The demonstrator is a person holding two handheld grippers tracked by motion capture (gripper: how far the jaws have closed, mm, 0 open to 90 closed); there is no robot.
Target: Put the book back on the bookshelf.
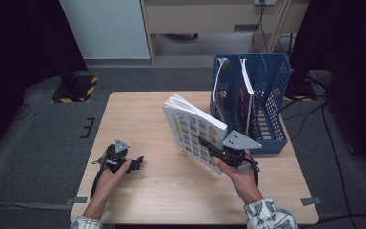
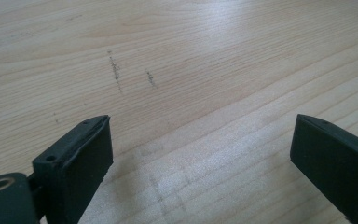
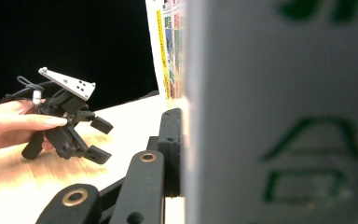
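You are working in an office-like test room: a wooden worktop is standing on grey carpet, hazard-striped stand bases and trailing cables are flanking it, a blue file rack is holding magazines.

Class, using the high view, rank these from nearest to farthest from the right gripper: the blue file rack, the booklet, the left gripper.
1. The booklet: clamped in the right gripper.
2. The blue file rack: just behind it, at the table's far right.
3. The left gripper: open, across the table near its left side.
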